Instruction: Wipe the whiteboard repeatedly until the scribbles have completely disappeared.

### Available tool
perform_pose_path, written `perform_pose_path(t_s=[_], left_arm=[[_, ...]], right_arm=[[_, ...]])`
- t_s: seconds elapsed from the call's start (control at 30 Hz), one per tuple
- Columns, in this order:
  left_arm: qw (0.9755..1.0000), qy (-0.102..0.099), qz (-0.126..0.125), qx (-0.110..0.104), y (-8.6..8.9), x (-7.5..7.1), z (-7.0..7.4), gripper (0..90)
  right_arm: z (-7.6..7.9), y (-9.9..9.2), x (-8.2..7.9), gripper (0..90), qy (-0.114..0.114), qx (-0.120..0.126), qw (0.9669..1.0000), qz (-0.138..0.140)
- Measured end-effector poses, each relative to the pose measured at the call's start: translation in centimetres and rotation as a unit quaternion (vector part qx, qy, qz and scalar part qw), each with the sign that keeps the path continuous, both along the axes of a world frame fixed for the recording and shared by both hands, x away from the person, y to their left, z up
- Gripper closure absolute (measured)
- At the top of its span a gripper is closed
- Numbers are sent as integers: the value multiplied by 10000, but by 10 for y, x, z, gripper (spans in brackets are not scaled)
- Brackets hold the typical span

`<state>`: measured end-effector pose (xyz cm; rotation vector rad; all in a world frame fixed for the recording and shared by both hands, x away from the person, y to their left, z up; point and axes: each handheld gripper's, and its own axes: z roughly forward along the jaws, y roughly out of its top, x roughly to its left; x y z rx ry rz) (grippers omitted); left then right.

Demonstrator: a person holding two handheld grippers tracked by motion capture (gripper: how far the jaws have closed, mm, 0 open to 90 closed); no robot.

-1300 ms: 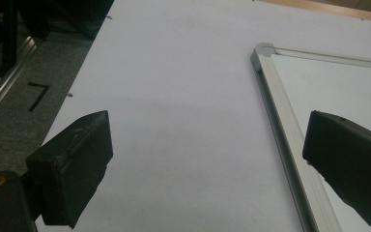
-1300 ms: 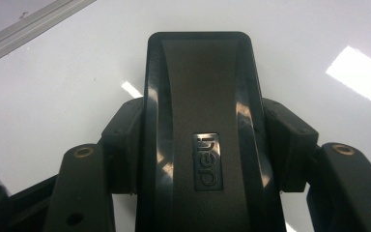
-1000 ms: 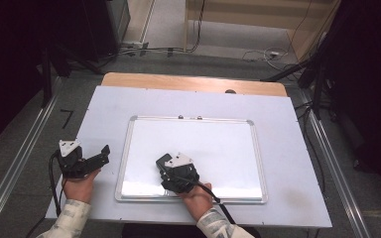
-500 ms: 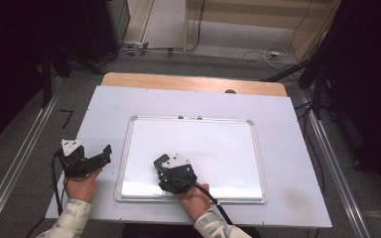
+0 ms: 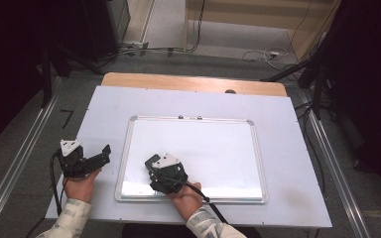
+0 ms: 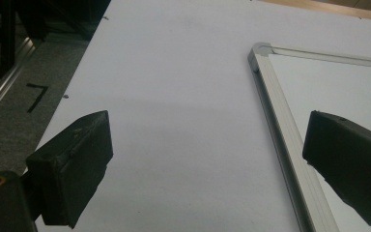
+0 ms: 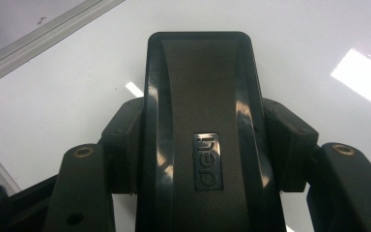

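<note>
far half of whiteboard (image 5: 203, 144): bare, open to pass | table (image 5: 287, 106) far edge and right edge: free strips around the board | left edge: left gripper (image 5: 99, 157) occupies strip | board's near-left corner: right gripper (image 5: 166, 181) with black eraser (image 7: 203, 121) blocks

Dim surroundings — glare on whiteboard (image 7: 357, 72)

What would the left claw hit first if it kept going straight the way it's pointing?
Probably the whiteboard's aluminium frame: the left claw hangs open over the bare white table, its right-hand jaw in the left gripper view already above the frame. Height is unclear.
</note>
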<state>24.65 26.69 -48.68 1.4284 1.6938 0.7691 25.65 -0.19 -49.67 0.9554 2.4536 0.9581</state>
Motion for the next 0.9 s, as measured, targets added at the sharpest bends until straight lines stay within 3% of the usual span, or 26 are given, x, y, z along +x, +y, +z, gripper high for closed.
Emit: perform_pose_path(t_s=[0.3,0.9], left_arm=[[10000,-2,13,-5,1,-1,0,41],[10000,30,13,16,0,-1,-1,41]], right_arm=[[0,-13,0,387,-5,-11,10000,-5],[0,-59,4,386,-16,10,9997,-257]])
